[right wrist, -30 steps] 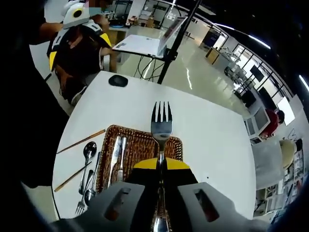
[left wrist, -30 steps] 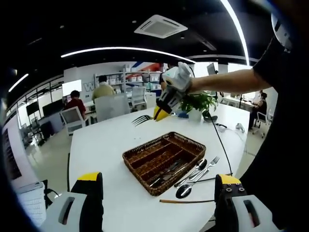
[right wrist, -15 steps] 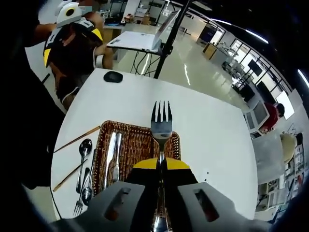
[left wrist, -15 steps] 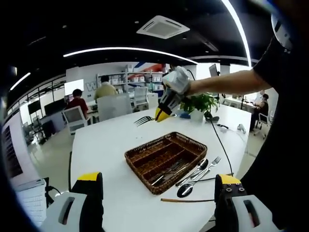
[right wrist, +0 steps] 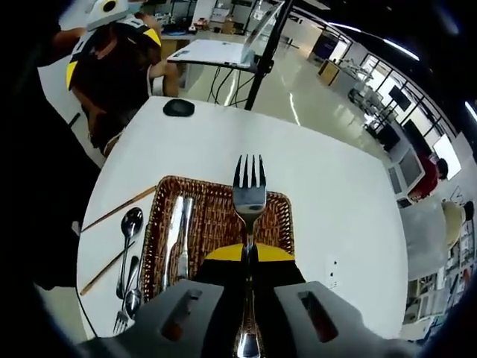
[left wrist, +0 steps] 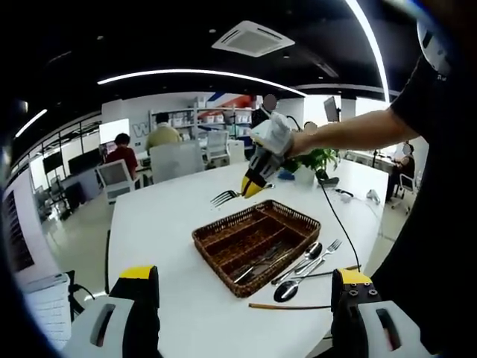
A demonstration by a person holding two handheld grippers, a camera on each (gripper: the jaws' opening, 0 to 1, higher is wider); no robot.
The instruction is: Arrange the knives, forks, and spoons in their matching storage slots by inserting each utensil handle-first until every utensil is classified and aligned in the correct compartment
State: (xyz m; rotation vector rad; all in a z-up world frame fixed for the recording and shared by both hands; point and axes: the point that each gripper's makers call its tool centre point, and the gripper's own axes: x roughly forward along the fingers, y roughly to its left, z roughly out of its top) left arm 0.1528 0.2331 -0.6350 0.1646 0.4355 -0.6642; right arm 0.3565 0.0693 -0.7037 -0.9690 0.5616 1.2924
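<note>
No lettering is clear enough for me to read; only a blurred blue mark shows on the far wall in the left gripper view. My right gripper [right wrist: 249,257] has its yellow-tipped jaws pinched on the handle of a fork [right wrist: 249,195], whose long axis runs straight out along the jaws, tines pointing away from me over the wicker cutlery tray [right wrist: 220,216]. In the left gripper view that fork [left wrist: 224,198] hangs above the tray's [left wrist: 257,237] far edge, tines toward the open white table [left wrist: 171,224]. My left gripper [left wrist: 242,317] holds nothing, jaws spread wide. The right gripper view shows two knives [right wrist: 177,239] lying lengthwise in one tray slot, and spoons [right wrist: 131,224], another fork and chopsticks [right wrist: 119,210] on the table beside the tray.
</note>
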